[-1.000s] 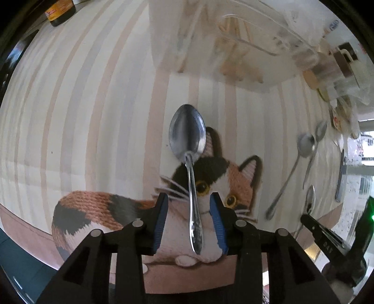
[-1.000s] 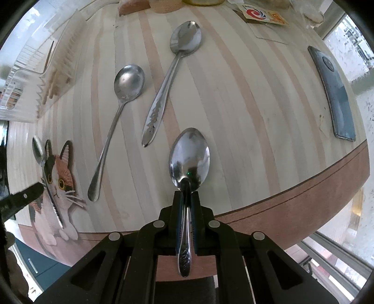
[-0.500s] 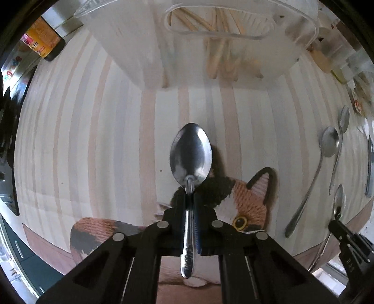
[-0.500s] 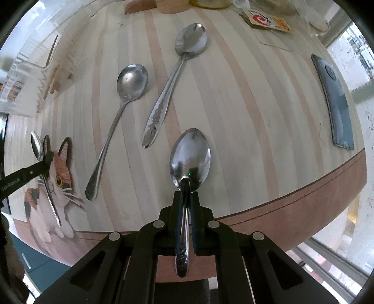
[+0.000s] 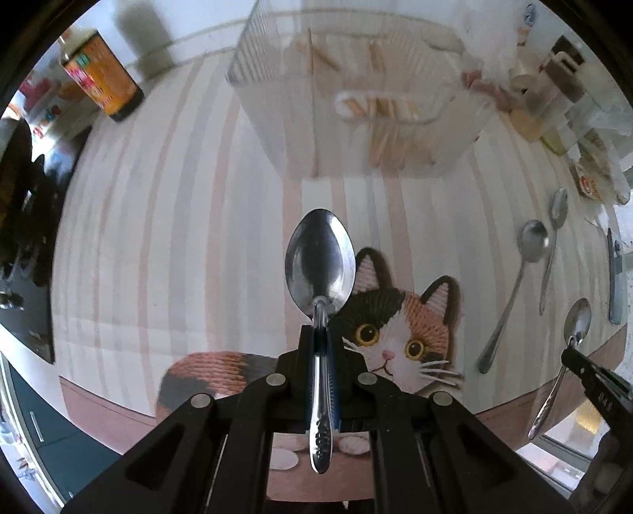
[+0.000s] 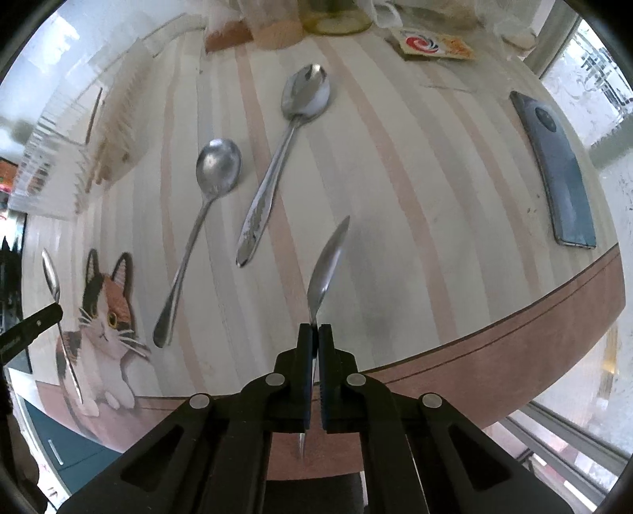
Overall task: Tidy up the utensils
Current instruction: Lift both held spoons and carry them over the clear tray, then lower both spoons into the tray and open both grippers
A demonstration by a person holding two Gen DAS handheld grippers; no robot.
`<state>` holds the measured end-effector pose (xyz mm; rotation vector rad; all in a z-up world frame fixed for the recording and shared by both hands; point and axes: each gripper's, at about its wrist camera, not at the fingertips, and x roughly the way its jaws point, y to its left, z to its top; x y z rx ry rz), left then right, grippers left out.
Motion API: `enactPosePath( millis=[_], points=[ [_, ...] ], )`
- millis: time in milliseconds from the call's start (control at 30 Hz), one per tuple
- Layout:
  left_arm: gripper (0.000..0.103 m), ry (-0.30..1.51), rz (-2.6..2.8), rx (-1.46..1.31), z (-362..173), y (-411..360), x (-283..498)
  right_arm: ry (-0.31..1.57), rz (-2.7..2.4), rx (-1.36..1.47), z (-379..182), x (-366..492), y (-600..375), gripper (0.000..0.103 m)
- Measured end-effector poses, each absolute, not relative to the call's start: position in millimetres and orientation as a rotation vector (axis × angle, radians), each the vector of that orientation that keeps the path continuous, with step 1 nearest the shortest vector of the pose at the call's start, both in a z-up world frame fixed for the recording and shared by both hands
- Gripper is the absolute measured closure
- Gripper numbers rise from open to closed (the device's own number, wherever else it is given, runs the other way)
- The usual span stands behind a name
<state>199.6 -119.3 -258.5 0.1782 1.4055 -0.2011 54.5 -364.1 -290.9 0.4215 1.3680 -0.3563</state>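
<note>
My left gripper [image 5: 321, 336] is shut on the handle of a steel spoon [image 5: 319, 265], bowl forward, held above the striped table near the cat picture [image 5: 395, 328]. A clear plastic organizer bin [image 5: 356, 99] with wooden sticks stands ahead of it. My right gripper [image 6: 314, 336] is shut on another spoon [image 6: 326, 269], which is turned on its edge above the table's front part. Two more spoons lie on the table: a round-bowled one [image 6: 209, 197] and a longer one [image 6: 285, 150].
A dark phone [image 6: 554, 166] lies at the right. A brown bottle [image 5: 99, 75] stands at the far left. Jars and packets [image 6: 316, 19] crowd the back edge. The table's brown rim [image 6: 494, 348] runs close in front.
My left gripper closed on its spoon, lifted it and drew back from the bin. The spoon in my right gripper rolled from flat onto its edge.
</note>
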Motion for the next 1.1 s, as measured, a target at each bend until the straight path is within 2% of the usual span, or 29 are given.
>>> enactPosePath(
  millis=[267, 567, 833, 1100],
  points=[
    [0.099, 1.332, -0.202, 0.140, -209.9, -113.1, 194.2, 1.336, -0.338, 0.469, -272.1, 54.5, -378.1, 0.101],
    [0.099, 1.188, -0.241, 0.081, -144.7, -107.5, 214.6, 1.251, -0.263, 0.451, -217.9, 72.5, -358.9, 0.101],
    [0.099, 1.108, -0.264, 0.025, -99.6, -117.9, 254.8, 1.143, -0.138, 0.414, -164.2, 145.4, -332.9, 0.101],
    [0.099, 1.156, -0.256, -0.054, -102.9, -123.4, 327.1, 1.073, -0.046, 0.354, -125.0, 248.0, -315.6, 0.101]
  ],
)
